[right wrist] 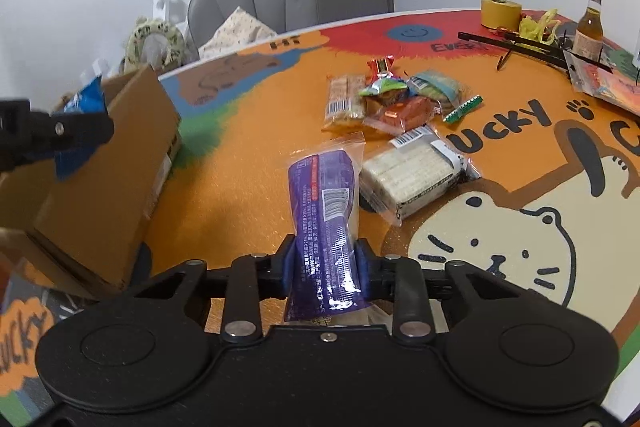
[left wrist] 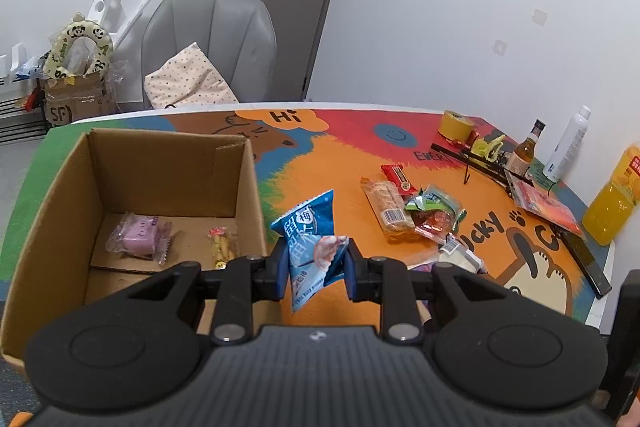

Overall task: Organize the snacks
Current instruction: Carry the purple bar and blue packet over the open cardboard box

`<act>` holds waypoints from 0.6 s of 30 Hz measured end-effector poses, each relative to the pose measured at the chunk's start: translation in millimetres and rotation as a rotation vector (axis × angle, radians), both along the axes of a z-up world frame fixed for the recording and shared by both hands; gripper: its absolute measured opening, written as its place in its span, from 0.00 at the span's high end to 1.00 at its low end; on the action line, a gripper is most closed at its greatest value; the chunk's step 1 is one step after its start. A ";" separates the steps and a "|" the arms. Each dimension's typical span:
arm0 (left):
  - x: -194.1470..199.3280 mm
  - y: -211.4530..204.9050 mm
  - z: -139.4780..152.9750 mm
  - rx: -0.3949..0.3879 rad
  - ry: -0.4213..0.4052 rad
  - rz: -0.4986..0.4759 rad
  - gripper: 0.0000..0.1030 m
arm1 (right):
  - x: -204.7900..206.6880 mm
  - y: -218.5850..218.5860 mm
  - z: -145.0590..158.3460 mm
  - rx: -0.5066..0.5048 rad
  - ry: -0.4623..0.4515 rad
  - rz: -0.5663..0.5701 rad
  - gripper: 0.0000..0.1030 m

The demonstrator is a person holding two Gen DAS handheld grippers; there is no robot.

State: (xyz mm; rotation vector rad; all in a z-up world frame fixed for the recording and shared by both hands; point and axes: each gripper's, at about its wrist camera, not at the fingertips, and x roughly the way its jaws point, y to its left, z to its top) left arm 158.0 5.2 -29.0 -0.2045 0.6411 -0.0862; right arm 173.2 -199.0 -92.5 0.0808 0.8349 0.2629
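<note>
Your left hand-held gripper [left wrist: 314, 267], clamped on the blue packet [left wrist: 310, 243], sits just right of the box [left wrist: 160, 187], nearer than the right hand-held gripper [right wrist: 326, 263] gripping the purple packet [right wrist: 326, 211] lengthwise.

- Table [right wrist: 248, 155] with cartoon-print top, ahead of both grippers.
- Cardboard box [left wrist: 168, 163], left of the left gripper.
- Loose snack packets [right wrist: 400, 99], heaped ahead of the right gripper.
- Wafer pack [right wrist: 412, 173], just right of it.
- Yellow tape roll [right wrist: 500, 11], glass bottle [right wrist: 589, 27], orange drink bottle [left wrist: 612, 203]: far right edge.
</note>
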 end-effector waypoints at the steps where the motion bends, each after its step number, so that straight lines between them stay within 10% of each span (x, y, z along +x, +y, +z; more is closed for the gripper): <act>1: -1.1 0.6 1.5 -0.001 -0.004 0.000 0.75 | -0.8 -0.3 2.9 0.006 -0.006 -0.002 0.73; 18: -15.5 43.7 21.3 -0.006 -0.061 0.074 0.75 | 1.8 29.2 45.7 0.082 -0.105 0.035 0.74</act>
